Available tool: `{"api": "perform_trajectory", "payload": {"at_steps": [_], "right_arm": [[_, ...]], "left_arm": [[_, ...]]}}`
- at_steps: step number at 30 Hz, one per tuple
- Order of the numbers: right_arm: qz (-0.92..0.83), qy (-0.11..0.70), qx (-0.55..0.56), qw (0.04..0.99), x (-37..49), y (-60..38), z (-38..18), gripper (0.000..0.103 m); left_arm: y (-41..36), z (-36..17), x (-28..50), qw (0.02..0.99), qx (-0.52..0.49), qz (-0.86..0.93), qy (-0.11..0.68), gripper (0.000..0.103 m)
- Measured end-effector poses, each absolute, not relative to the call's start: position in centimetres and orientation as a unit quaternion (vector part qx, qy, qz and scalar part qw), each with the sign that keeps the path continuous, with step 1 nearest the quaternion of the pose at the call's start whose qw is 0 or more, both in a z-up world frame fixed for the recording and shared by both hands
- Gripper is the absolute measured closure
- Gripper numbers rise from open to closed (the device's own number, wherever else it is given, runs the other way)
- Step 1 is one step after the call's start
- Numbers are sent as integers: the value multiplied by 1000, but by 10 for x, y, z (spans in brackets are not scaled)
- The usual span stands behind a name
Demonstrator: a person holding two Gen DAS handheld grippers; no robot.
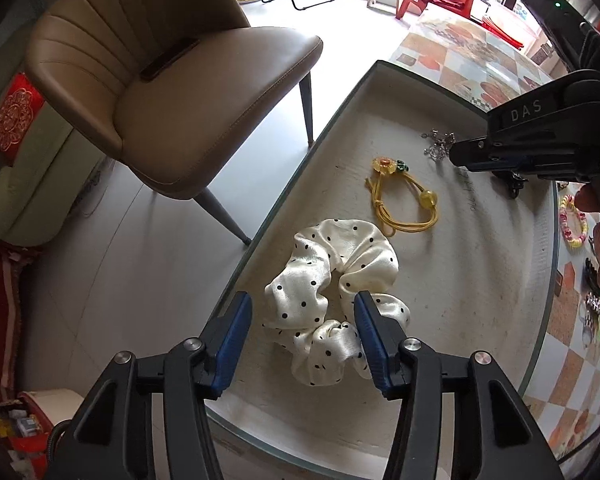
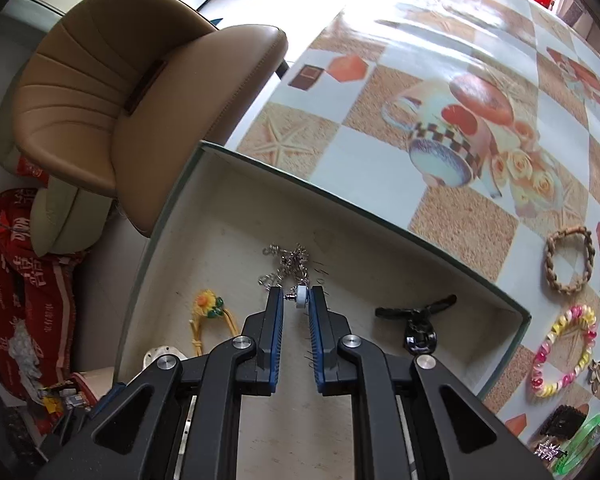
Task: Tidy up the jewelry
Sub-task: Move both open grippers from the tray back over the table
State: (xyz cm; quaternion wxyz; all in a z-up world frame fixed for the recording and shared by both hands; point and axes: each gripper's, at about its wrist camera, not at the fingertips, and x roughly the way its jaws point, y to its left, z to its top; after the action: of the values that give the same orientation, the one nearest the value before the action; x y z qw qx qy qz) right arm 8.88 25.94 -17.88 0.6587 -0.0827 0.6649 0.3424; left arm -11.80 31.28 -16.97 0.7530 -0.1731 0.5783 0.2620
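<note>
In the left wrist view, the left gripper (image 1: 303, 312) is hovering with its blue pads spread wide over a polka-dot scrunchie (image 1: 332, 300), which is lying on the floor of a shallow tray (image 1: 452, 256) near its left rim. One pad is sitting just above the scrunchie's right fold; whether it is touching is unclear. Beyond it, a yellow hair tie (image 1: 404, 196) is resting apart on bare tray floor, with open room around it. The right gripper (image 1: 460, 157) is reaching in from the right, over a silver chain (image 1: 438, 144). The tray's left wall is running along the counter's edge, with a tan chair (image 1: 160, 80) below.

In the right wrist view, the right gripper (image 2: 295, 298) is nearly pressed together, pinching a small white bead earring (image 2: 300, 297) at its tips above the silver chain (image 2: 288, 262). A black hair clip (image 2: 418, 320) is lying near the tray's right wall (image 2: 516, 332). Outside on the counter (image 2: 360, 160), a braided bracelet (image 2: 568, 260) and a pastel spiral bracelet (image 2: 564, 352) are lying well apart.
</note>
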Motion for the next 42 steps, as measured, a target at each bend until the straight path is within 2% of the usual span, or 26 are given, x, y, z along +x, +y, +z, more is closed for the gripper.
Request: {"api": "perform_trajectory", "payload": {"at_steps": [2,4,5,6,7,8,14,18,21,24,37,42], "right_arm": [[340,669,-82,656,89,258,-180,83],[340,668,-77,658,90,256,-178,67],[343,666,-74,658,90,256,-176,64],[345,665,-73,658,91,255,-174,60],[347,664,-72,658,91,254,-171,56],[349,663,-70,658,89,253,-169,54],[357,658,-44,661,88,244,-152,39],[360,652,-22,667,87,226,-135,22],[353,648,-9,675,89,205,-123,21],[341,643,10,686,91,182,-114,11],[259,622,62,736,105,47,-93,11],[214,644,77,730,109,-11,-100,11]], "left_arm": [[312,-169,-118,751,-170,264,581,47],[313,-169,-118,749,-172,265,583,46],[313,-168,-119,748,-174,265,583,42],[313,-167,-120,747,-174,267,584,32],[313,-164,-120,747,-173,271,581,11],[312,-160,-122,751,-168,279,574,3],[310,-149,-124,753,-158,282,573,3],[306,-140,-124,757,-146,276,574,3],[301,-133,-121,762,-137,267,574,0],[292,-124,-112,769,-125,253,574,0],[230,-102,-54,797,-79,169,574,0],[199,-98,-30,806,-60,123,576,0]]}}
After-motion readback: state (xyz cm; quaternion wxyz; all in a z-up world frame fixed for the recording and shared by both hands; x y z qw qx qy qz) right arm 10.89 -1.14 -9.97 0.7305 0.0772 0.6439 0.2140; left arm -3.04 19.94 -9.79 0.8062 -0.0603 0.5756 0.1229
